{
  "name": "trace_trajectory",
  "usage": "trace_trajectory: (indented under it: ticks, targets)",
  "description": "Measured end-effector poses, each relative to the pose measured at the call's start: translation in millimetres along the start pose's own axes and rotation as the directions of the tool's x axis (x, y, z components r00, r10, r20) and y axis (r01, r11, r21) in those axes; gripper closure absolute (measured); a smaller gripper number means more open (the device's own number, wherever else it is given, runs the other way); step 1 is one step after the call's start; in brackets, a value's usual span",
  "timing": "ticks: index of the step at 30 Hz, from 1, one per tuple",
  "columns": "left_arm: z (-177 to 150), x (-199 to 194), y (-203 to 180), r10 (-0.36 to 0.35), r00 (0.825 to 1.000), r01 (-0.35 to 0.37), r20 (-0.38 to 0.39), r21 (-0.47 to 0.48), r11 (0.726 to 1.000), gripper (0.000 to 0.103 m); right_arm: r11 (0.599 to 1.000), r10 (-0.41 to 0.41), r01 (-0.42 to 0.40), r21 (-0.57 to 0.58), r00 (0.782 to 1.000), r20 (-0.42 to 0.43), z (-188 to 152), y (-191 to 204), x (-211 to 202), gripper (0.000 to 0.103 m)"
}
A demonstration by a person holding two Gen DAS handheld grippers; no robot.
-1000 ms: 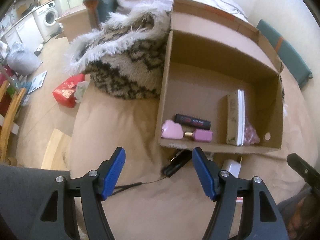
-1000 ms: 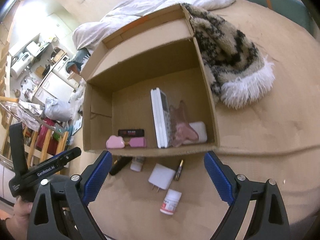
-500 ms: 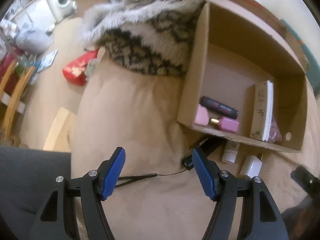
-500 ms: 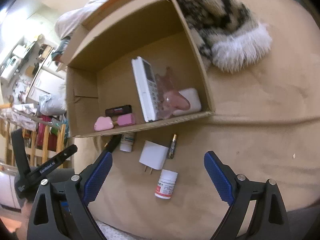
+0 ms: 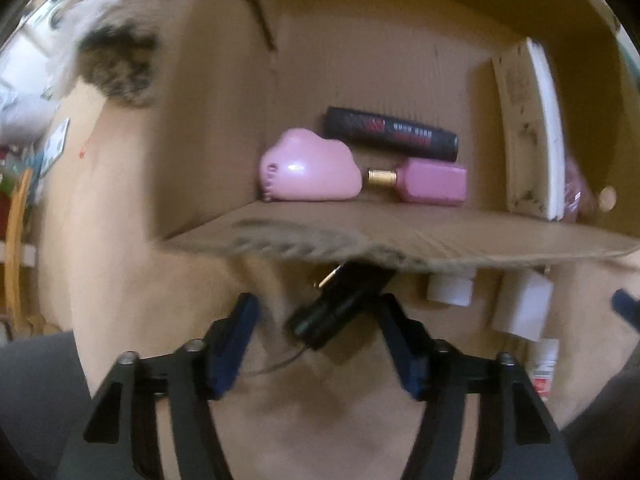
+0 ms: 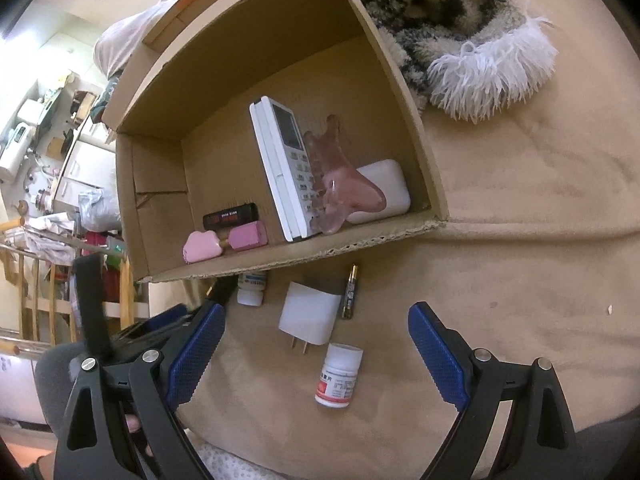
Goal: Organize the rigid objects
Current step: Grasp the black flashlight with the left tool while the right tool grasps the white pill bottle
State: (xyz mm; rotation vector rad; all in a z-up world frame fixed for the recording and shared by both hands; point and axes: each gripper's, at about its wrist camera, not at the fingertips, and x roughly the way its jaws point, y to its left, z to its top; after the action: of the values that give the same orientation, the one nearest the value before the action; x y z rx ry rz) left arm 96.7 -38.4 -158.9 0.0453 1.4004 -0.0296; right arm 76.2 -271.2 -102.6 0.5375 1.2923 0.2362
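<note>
While the left claw (image 5: 316,336) points down over the tan bedcover (image 6: 520,280), its blue fingers (image 5: 236,340) are closing around a black oblong device (image 5: 340,304) that trails a thin cord. The device lies between the fingers, but the pads do not seem to press on it yet; the view is blurred, so contact is uncertain. The far end of the device is tucked under the near edge of the cardboard box (image 6: 160,184).

The right claw (image 6: 316,344) hangs released, jaws wide, with nothing between them. Just beyond it, four small things are left on the bed outside the box: a white pill bottle with a red label (image 6: 338,376) lying nearest, a white plug adapter (image 6: 308,318) with its prongs toward the camera, a slim dark and gold battery (image 6: 350,292) to its right, and a second small white bottle (image 6: 251,290) to its left, right against the box.

Farther off, the box lies open with several things already inside: a pink cloud-shaped item (image 5: 308,172) and a pink bottle with a gold neck (image 5: 428,182) at the near left, a black tube (image 5: 390,138) behind them, a white remote control (image 6: 286,172) on edge in the middle, a translucent pink piece (image 6: 340,184) and a white case (image 6: 384,190) to the right. A fluffy patterned blanket (image 6: 460,28) lies beyond the box.

The sorting looks roughly half finished.
</note>
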Motion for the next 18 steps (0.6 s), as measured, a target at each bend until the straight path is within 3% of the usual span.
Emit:
trace_trajectory:
  ticks: [2, 4, 6, 10, 15, 18]
  targets:
    - [0, 2, -2, 0.007, 1.000, -0.007, 0.006, 0.019, 1.000, 0.051, 1.000, -0.006, 0.006, -0.003, 1.000, -0.002, 1, 0, 1, 0.004]
    - [-1, 0, -5, -0.002, 1.000, 0.002, 0.009, 0.039, 0.999, 0.066, 1.000, -0.010, 0.010, -0.001, 1.000, -0.004, 1, 0, 2, 0.004]
    - [-5, -2, -7, -0.003, 1.000, 0.003, -0.002, 0.067, 0.998, 0.072, 1.000, -0.009, 0.009, 0.003, 1.000, -0.007, 1, -1, 4, 0.004]
    - [-20, -8, -5, -0.079, 0.994, 0.084, -0.074, 0.066, 0.994, 0.084, 1.000, 0.011, -0.010, 0.009, 0.999, -0.031, 0, -1, 8, 0.004]
    - [-45, -15, -8, -0.146, 0.979, 0.158, -0.142, 0.078, 0.984, 0.086, 0.999, 0.023, -0.022, 0.025, 0.997, -0.068, -4, -4, 14, 0.004]
    - [-51, -14, -4, -0.148, 0.978, 0.159, -0.146, 0.070, 0.985, 0.085, 1.000, 0.017, -0.016, 0.023, 0.997, -0.071, -5, -3, 15, 0.004]
